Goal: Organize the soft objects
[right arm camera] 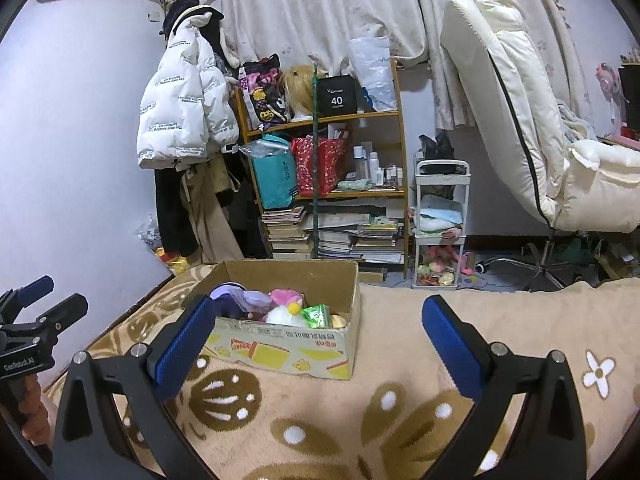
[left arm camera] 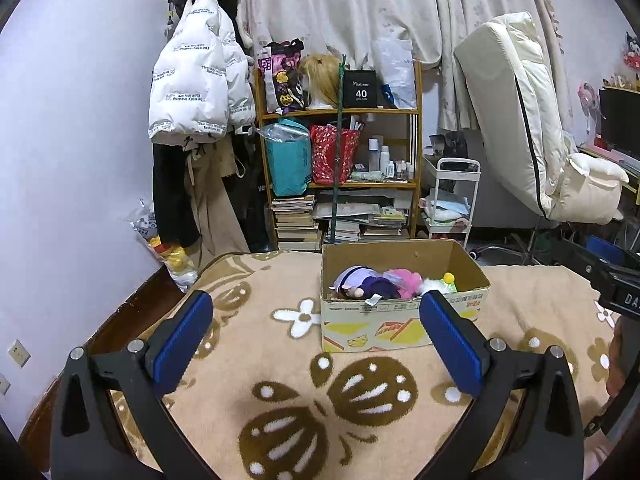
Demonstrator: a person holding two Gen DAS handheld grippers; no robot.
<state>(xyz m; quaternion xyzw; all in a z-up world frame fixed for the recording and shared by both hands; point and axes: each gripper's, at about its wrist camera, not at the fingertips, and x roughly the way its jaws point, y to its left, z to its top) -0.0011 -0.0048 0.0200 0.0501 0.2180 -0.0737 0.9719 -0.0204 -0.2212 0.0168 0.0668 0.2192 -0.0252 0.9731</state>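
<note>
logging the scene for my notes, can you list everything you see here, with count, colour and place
cardboard box: one, brown, on the blanket
soft toys: several, purple, pink, white, green, inside the box
blanket: one, beige with brown and white flowers, under the box
shelf: one, wooden, against the curtain, with bags, bottles, books
puffer jacket: one, white, hanging left of the shelf
chair: one, cream, at right
trolley: one, white, beside the shelf
left hand-held gripper: open, empty
right hand-held gripper: open, empty

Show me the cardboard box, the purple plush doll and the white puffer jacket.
cardboard box [left arm camera: 372, 326], left wrist view, printed front wall.
purple plush doll [left arm camera: 366, 282], left wrist view, its body inside the box.
white puffer jacket [right arm camera: 176, 108], right wrist view, quilted sleeve.
</note>
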